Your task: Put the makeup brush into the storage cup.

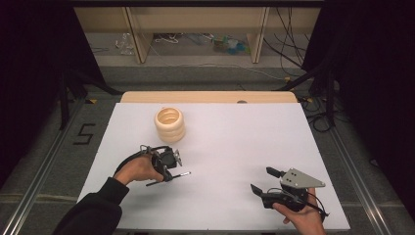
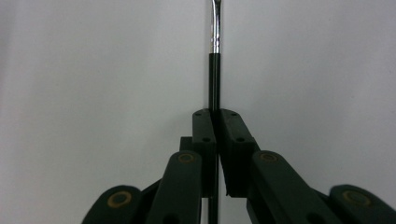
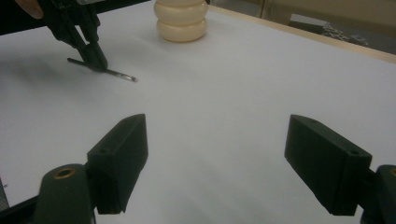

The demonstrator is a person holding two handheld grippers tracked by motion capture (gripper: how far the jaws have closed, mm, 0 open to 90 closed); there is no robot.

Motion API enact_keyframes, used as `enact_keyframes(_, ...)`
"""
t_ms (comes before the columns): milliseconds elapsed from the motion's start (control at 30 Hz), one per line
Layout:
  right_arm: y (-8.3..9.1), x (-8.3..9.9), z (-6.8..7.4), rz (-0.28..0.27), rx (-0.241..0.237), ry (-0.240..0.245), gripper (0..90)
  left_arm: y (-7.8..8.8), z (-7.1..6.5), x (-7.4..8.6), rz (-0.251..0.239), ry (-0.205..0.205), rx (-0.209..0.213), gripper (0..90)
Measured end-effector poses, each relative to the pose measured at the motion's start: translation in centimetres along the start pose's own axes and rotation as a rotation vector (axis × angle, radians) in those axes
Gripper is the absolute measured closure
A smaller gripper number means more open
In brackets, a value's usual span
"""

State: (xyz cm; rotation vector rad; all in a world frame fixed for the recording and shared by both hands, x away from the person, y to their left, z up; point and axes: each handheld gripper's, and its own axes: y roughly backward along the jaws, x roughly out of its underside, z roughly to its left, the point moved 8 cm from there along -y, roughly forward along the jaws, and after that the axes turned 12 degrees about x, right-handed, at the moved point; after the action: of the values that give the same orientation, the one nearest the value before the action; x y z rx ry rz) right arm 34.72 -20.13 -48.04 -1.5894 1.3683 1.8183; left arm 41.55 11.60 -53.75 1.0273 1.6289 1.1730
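Note:
A thin black rod with a shiny metal tip [image 1: 180,175] lies low over the white table sheet [image 1: 235,142], left of centre. My left gripper [image 1: 169,176] is shut on its black shaft; in the left gripper view the pads [image 2: 205,126] press on both sides of the rod [image 2: 215,70], whose metal end points away. The right gripper view shows the same grip [image 3: 95,60] with the tip [image 3: 126,76] near the sheet. My right gripper [image 1: 263,179] rests in a hand near the front right, its jaws wide open [image 3: 217,128] with nothing between them.
A stack of three cream rings [image 1: 170,124] stands on the sheet beyond the left gripper, also in the right gripper view [image 3: 181,21]. The table's wooden far edge [image 1: 210,96] borders grey floor with cables and wooden furniture legs.

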Motion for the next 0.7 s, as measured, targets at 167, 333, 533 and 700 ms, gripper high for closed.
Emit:
enact_keyframes(167,0.07,0.01,0.04,0.007,-0.005,-0.01,22.5,-0.02,0.07,-0.03,-0.011,0.013,0.006,85.3)
enact_keyframes(333,0.05,-0.01,-0.01,0.004,-0.004,-0.006,22.5,-0.03,0.04,0.0,-0.015,0.001,0.004,85.2)
enact_keyframes(533,0.05,-0.03,-0.01,0.003,-0.004,-0.005,22.5,0.08,0.19,0.13,-0.042,0.004,0.023,85.3)
enact_keyframes(700,0.08,0.0,-0.06,0.005,-0.004,-0.004,22.5,0.69,-0.2,-0.02,-0.094,0.03,0.054,85.3)
